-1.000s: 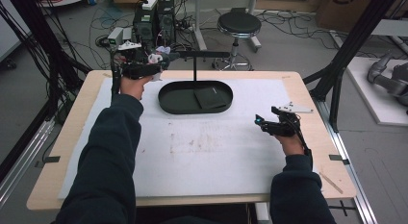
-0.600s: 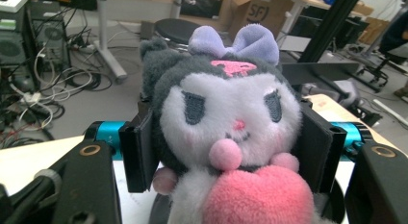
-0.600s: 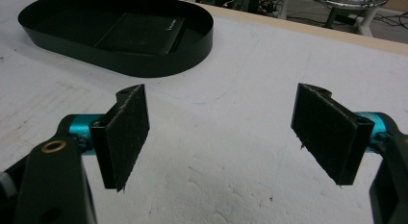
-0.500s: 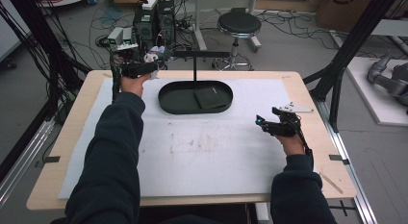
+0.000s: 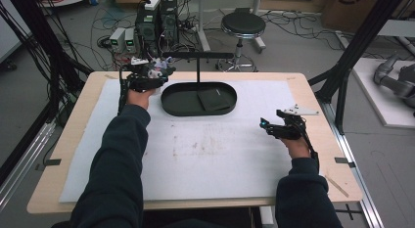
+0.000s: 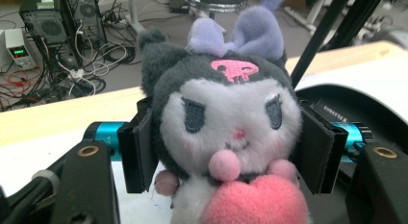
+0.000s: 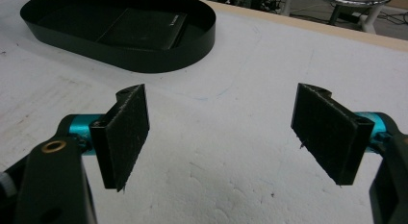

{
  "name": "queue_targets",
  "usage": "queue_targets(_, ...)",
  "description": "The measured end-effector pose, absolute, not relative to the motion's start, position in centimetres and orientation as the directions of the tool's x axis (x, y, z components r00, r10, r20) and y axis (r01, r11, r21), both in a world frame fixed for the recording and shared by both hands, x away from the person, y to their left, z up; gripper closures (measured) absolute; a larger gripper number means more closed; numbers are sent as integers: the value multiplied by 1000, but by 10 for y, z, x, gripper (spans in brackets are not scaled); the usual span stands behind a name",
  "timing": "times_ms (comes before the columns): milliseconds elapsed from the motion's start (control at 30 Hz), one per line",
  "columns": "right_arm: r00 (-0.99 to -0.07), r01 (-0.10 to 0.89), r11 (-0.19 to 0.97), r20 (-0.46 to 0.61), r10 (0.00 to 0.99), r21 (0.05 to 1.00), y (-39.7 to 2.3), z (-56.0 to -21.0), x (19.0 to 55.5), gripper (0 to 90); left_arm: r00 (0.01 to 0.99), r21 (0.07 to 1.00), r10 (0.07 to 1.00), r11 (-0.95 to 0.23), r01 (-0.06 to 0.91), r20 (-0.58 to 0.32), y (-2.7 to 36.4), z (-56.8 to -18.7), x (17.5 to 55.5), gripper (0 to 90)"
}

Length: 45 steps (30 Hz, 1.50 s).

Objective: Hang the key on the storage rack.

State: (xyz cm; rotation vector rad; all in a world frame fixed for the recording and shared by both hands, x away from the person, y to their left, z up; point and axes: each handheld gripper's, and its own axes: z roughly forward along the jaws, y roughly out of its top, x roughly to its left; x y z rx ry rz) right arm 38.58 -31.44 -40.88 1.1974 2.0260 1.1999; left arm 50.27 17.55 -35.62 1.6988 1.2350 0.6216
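Note:
A plush toy (image 6: 226, 118) with a dark grey hood, a white face, a lilac bow and a pink heart sits between my left gripper's (image 6: 226, 147) pads, which press on both sides of its head. In the high view that left gripper (image 5: 157, 72) hovers at the table's far left, just left of the black oval tray (image 5: 195, 113). My right gripper (image 7: 221, 132) stands open over the white mat with nothing between its jaws. From above, the right gripper (image 5: 265, 125) is at the table's right side.
The tray (image 7: 144, 58) holds a flat black pad (image 5: 214, 99), and a black T-shaped stand (image 5: 197, 66) rises from it. A white mat (image 5: 205, 159) covers the wooden table. Behind the table are electronics boxes, cables and a stool (image 5: 242, 25).
My left gripper has sunk a little toward the table with the plush toy in it. The right gripper has stayed where it was.

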Motion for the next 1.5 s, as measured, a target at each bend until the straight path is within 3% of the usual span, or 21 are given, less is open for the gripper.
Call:
queue_targets(400, -492, 435, 228, 18, 871, 871, -317, -409, 384, 213, 422, 866, 895, -92, 492, -145, 172, -377, 493, 229)
queue_targets(800, -505, 430, 268, -17, 863, 862, -315, -412, 383, 213, 488, 920, 860, -59, 388, -151, 196, -374, 441, 223)
queue_targets(1167, -510, 409, 315, -72, 857, 856, -312, -407, 372, 209, 535, 956, 842, -99, 277, -68, 210, -378, 377, 224)
queue_targets(1500, -478, 415, 294, -68, 876, 861, -320, -407, 364, 210, 526, 959, 848, -95, 268, -63, 223, -391, 353, 217)
